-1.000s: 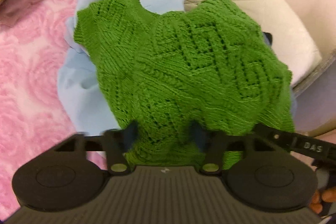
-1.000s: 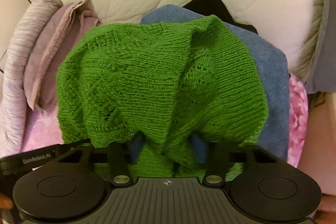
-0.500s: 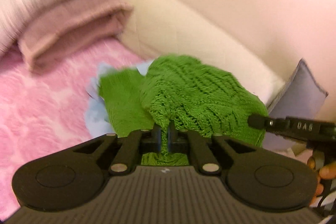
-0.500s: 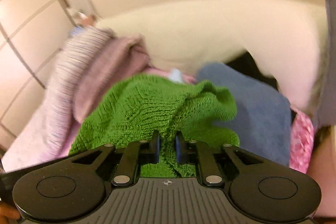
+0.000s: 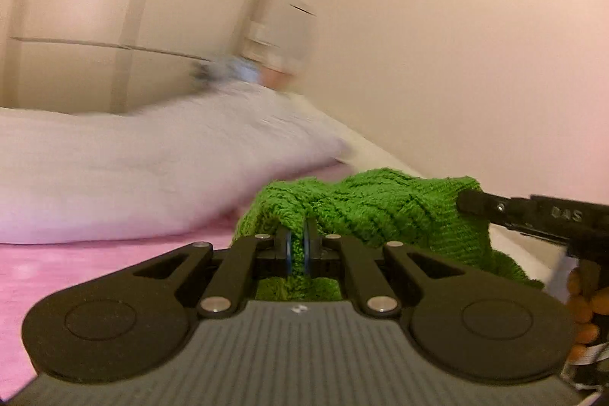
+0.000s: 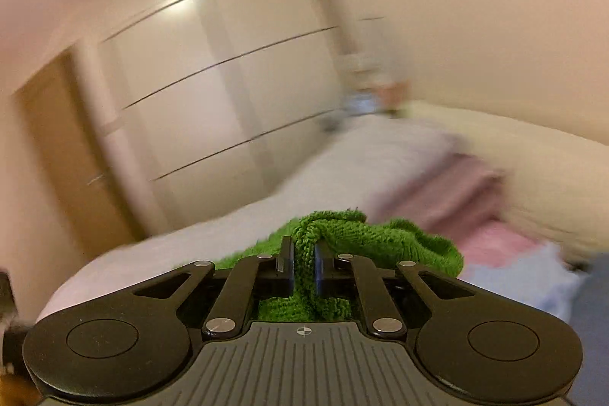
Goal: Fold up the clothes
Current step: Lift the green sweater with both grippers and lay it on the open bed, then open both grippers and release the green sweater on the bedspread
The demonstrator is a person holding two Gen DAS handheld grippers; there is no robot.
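- Left wrist view: the left gripper (image 5: pixel 297 241) has its two fingers pinched tight on a fold of the green knit sweater (image 5: pixel 384 206), with only a thin strip of green between the blue-edged pads.
- The rest of the sweater bunches up just past the fingertips and drapes off to the right, above the pink bedspread (image 5: pixel 76 265).
- On the right edge you can see the other tool, the right gripper (image 5: pixel 540 215), poking in as a black bar that meets the sweater's far side. From here I can't tell how its fingers stand. A hand (image 5: pixel 582 295) is wrapped around its handle lower down.
- Behind the sweater there's a big pale pillow or duvet lump (image 5: pixel 152 170), pretty blurry, then a cream wardrobe (image 5: pixel 133 18) and a plain wall (image 5: pixel 456 44).
- Right wrist view: the right gripper (image 6: pixel 303 269) is also clamped on the sweater (image 6: pixel 380 242), with a thick rolled ridge of green knit squeezed between its fingers and more of it spilling out to the right.
- Past it there's a whitish blanket (image 6: pixel 304 185), some mauve folded fabric (image 6: pixel 453 193), a bit of pink bedspread (image 6: pixel 495 242), and light blue cloth (image 6: pixel 525 280) at lower right.
- Background is heavily smeared: wardrobe doors (image 6: pixel 228 82) and a wooden door (image 6: pixel 72 158) on the left.
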